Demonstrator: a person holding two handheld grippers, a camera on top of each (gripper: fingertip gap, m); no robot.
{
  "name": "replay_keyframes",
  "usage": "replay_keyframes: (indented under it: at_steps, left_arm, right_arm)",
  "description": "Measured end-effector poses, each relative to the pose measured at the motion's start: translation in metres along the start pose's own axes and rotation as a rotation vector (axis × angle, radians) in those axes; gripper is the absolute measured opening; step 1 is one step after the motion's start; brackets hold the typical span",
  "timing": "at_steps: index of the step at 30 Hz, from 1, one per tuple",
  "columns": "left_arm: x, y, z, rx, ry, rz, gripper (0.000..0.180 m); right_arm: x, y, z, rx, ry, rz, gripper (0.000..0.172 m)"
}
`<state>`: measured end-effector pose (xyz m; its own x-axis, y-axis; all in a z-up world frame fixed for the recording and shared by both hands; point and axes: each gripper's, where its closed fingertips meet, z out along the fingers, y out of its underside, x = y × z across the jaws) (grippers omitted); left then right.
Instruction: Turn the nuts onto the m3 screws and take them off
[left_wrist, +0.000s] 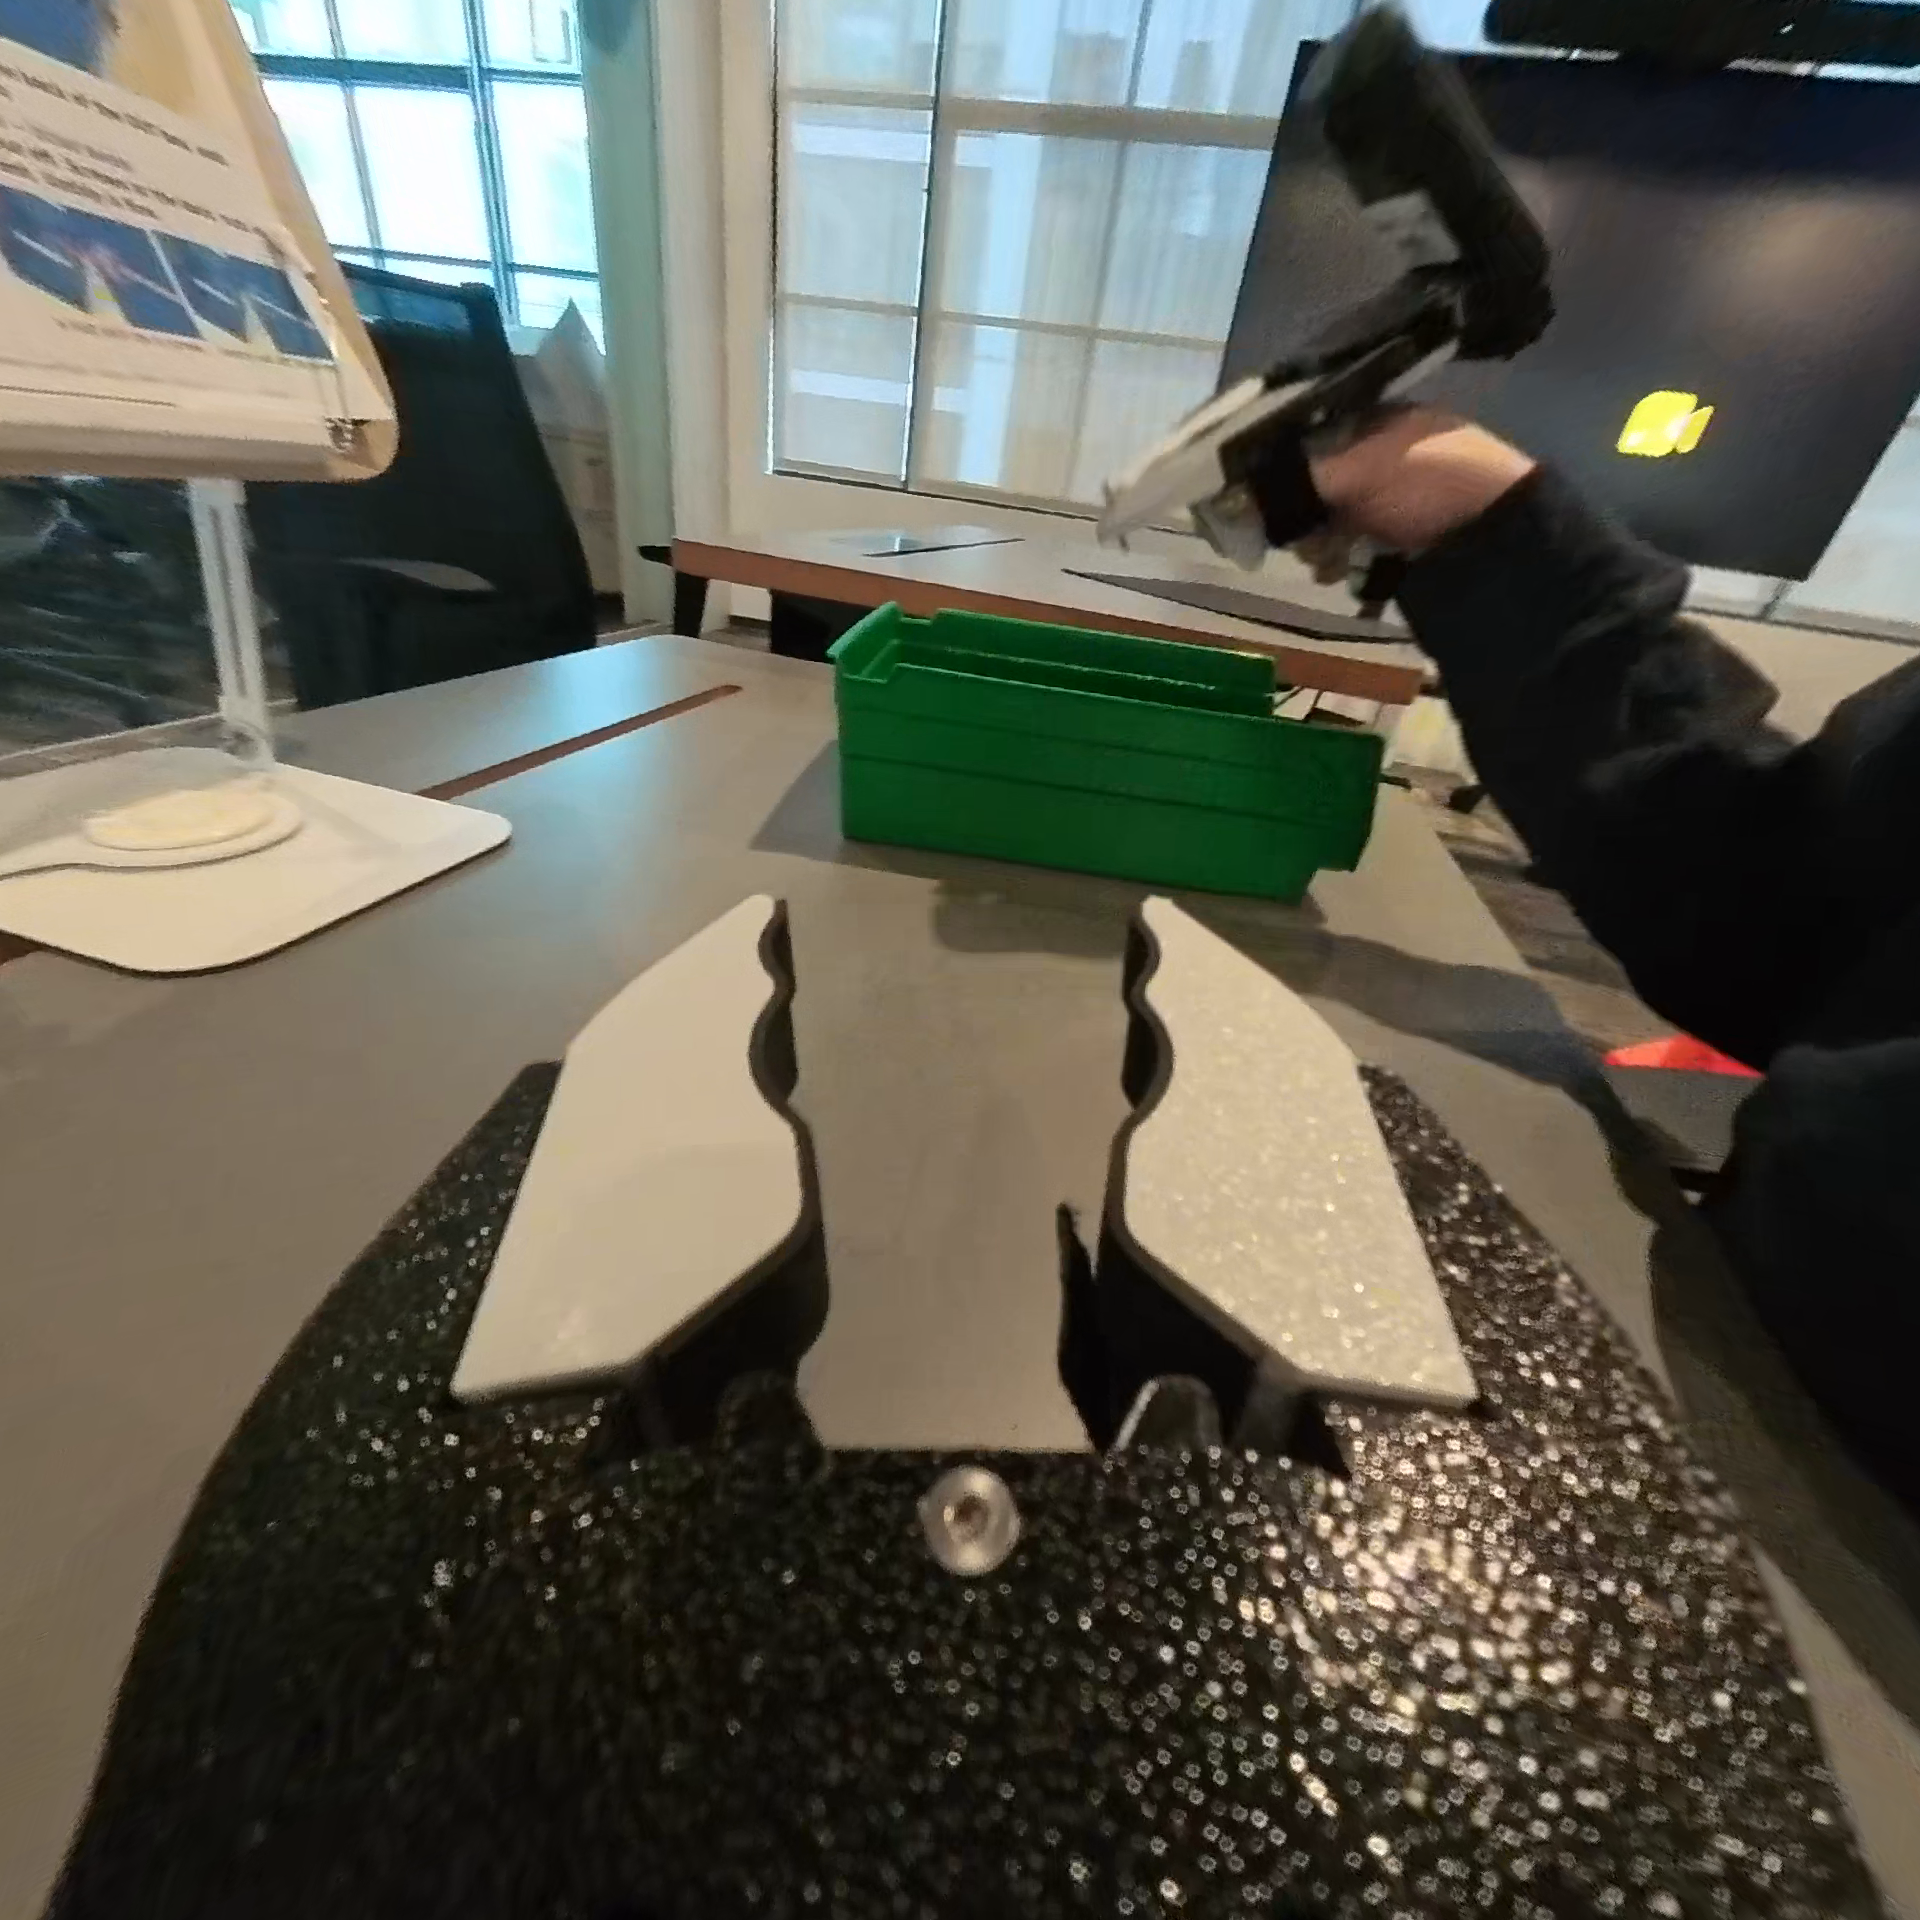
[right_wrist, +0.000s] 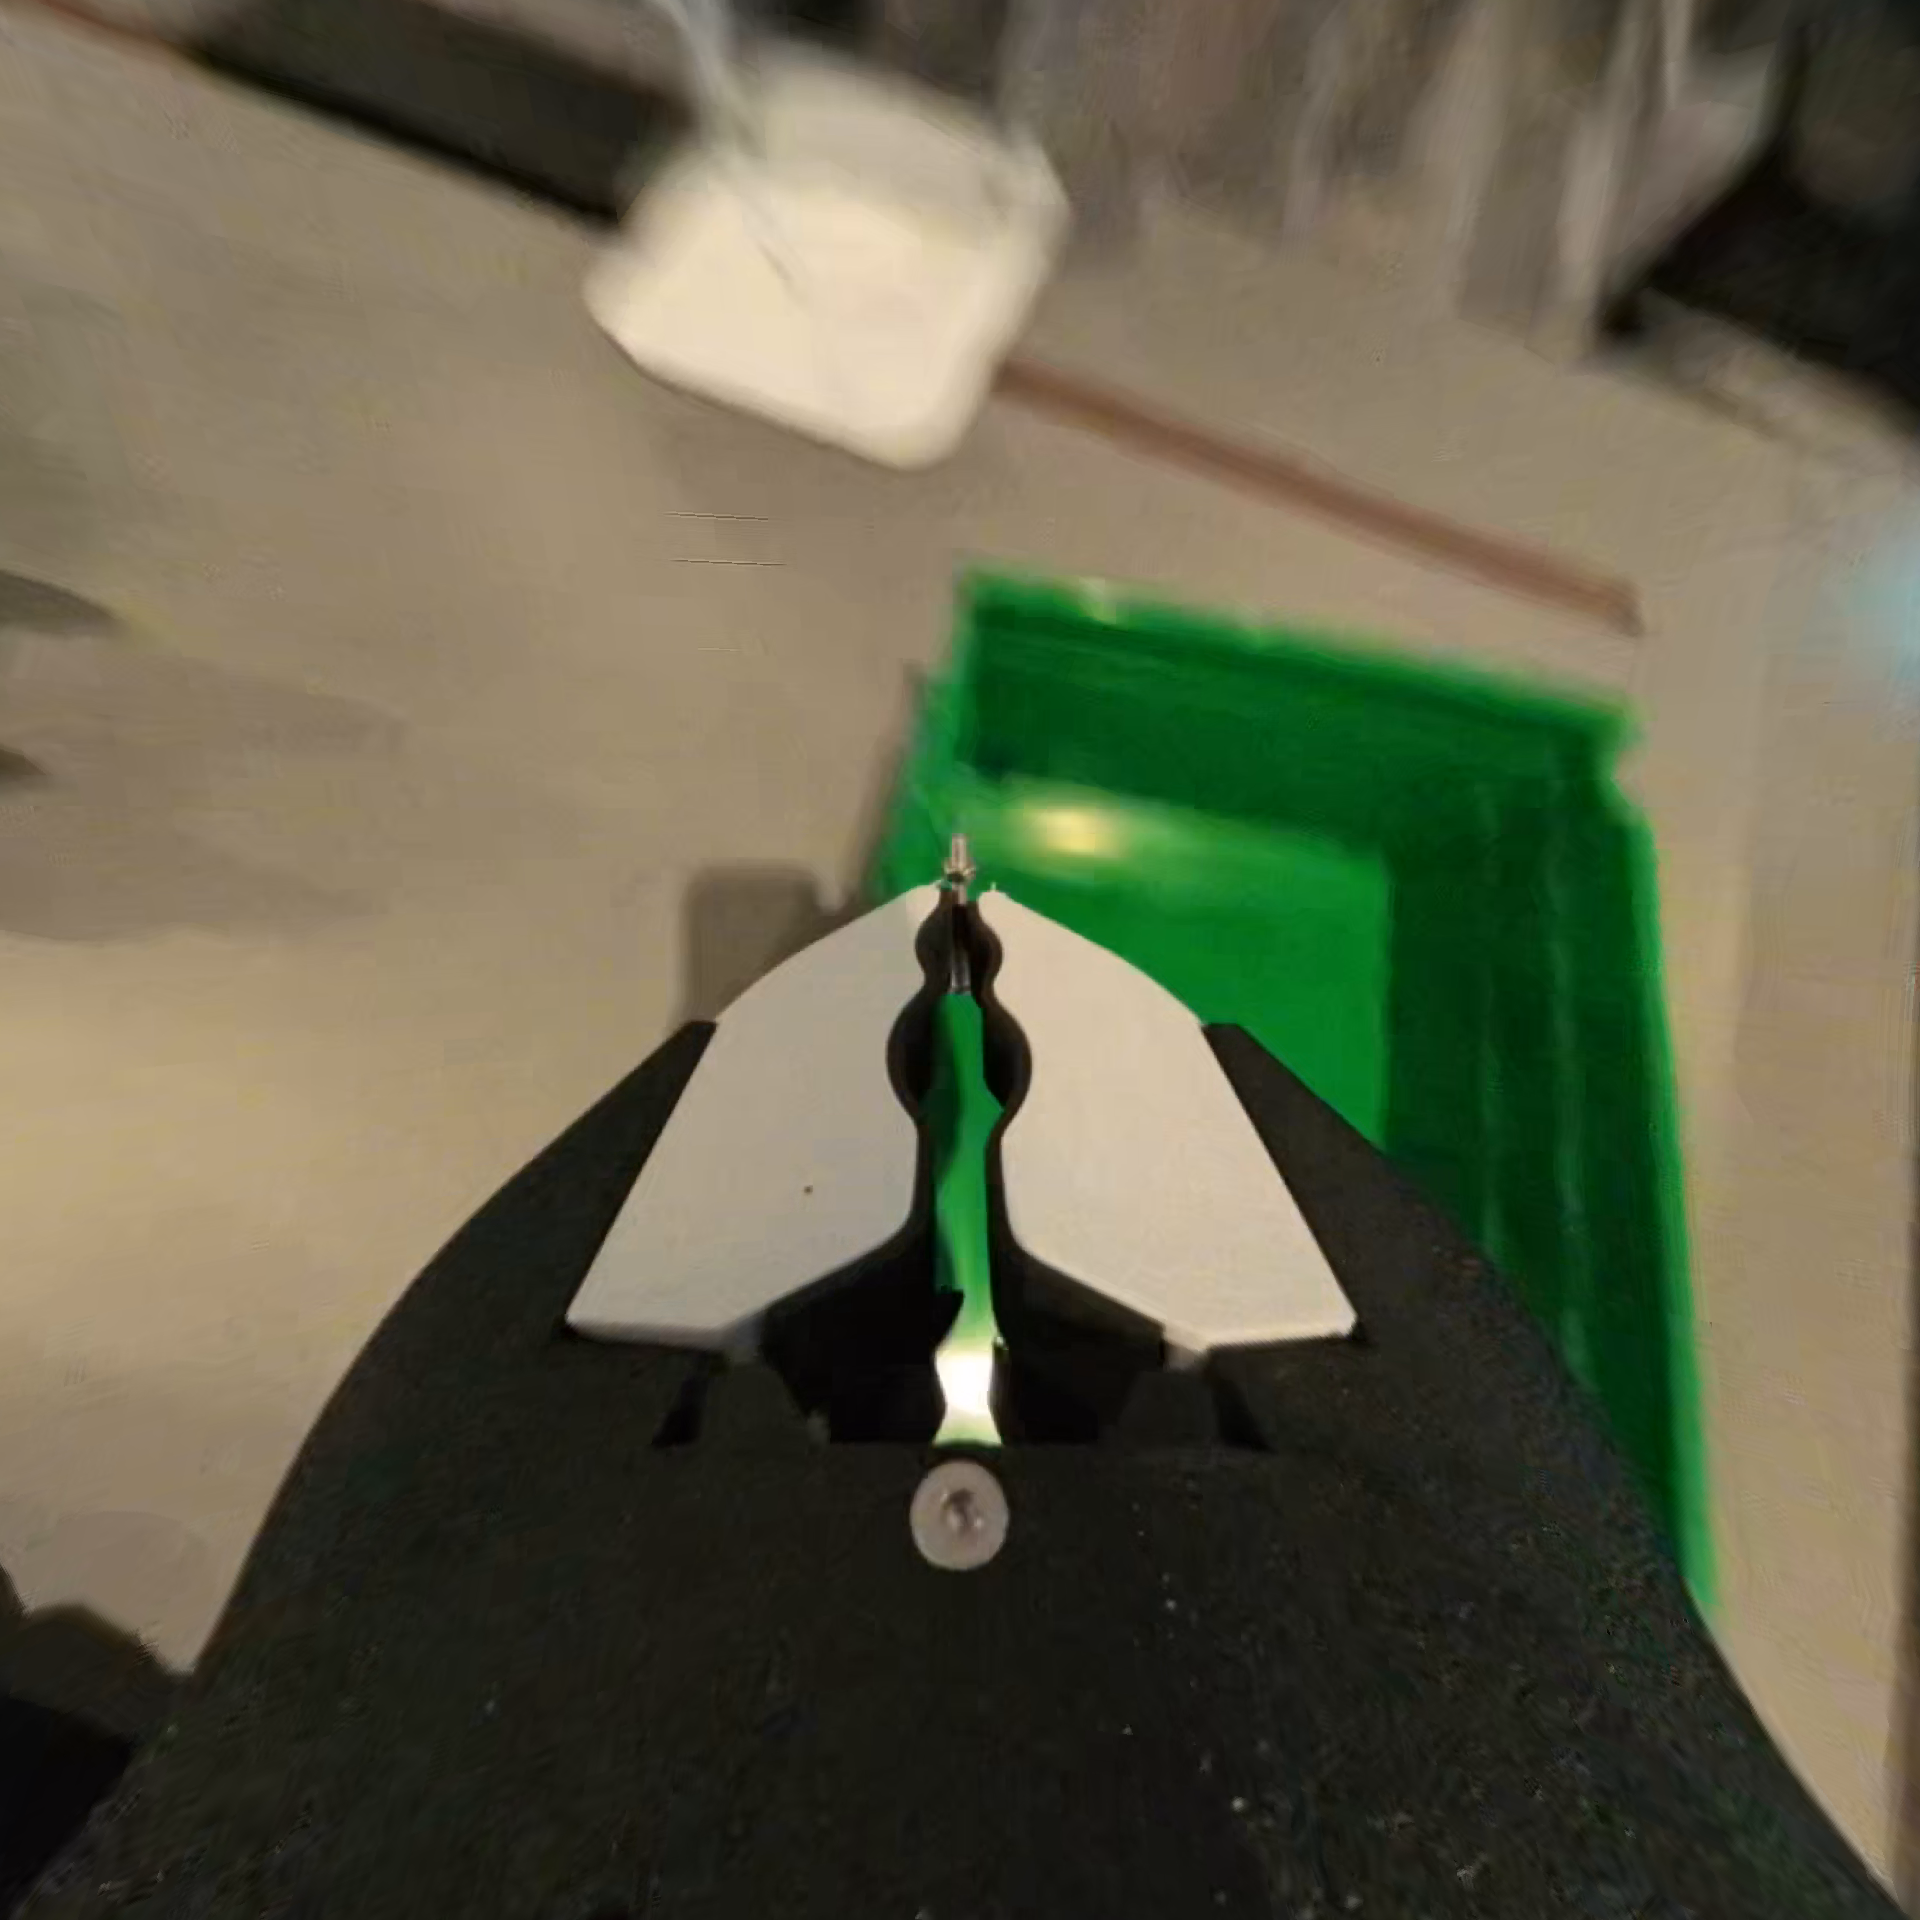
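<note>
The right gripper (right_wrist: 958, 902) pinched a small screw (right_wrist: 957, 862) pointing forward over the green bin's (right_wrist: 1455, 935) near corner, while the left gripper (left_wrist: 956, 935), wide and bare, faced the bin's long side.

white stand base (left_wrist: 208, 842), dark monitor (left_wrist: 1662, 343), office chair (left_wrist: 436, 499)

Blur, crops and tiny parts

In the right wrist view we see the green bin (right_wrist: 1455, 935) and white base (right_wrist: 831, 281) smeared by motion; the metal screw (right_wrist: 957, 862) is too small for us to tell whether a nut sits on it, and its lower shank is hidden between the fingertips (right_wrist: 1039, 935).
</note>
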<state>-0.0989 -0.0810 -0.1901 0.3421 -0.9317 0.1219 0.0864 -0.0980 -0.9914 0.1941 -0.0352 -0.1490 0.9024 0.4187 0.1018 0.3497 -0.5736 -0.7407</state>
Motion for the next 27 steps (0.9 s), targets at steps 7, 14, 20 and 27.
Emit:
replay_keyframes:
  at_steps: [7,14,20,27]
  left_arm:
    - [-0.001,-0.005,-0.007,0.05,-0.056,0.119,0.046]
    - [-0.015,0.0,-0.008,0.027,-0.196,0.218,0.04]
    - [-0.015,0.0,-0.008,0.028,-0.198,0.216,0.039]
    - [-0.018,0.001,-0.009,0.037,-0.202,0.203,0.036]
  right_arm:
    - [0.073,0.134,0.032,-0.592,0.137,0.096,0.002]
    - [0.069,0.177,0.048,-0.8,0.107,0.131,0.002]
    - [0.07,0.174,0.051,-0.78,0.13,0.162,0.008]
    - [0.072,0.138,0.024,-0.619,0.221,0.192,0.027]
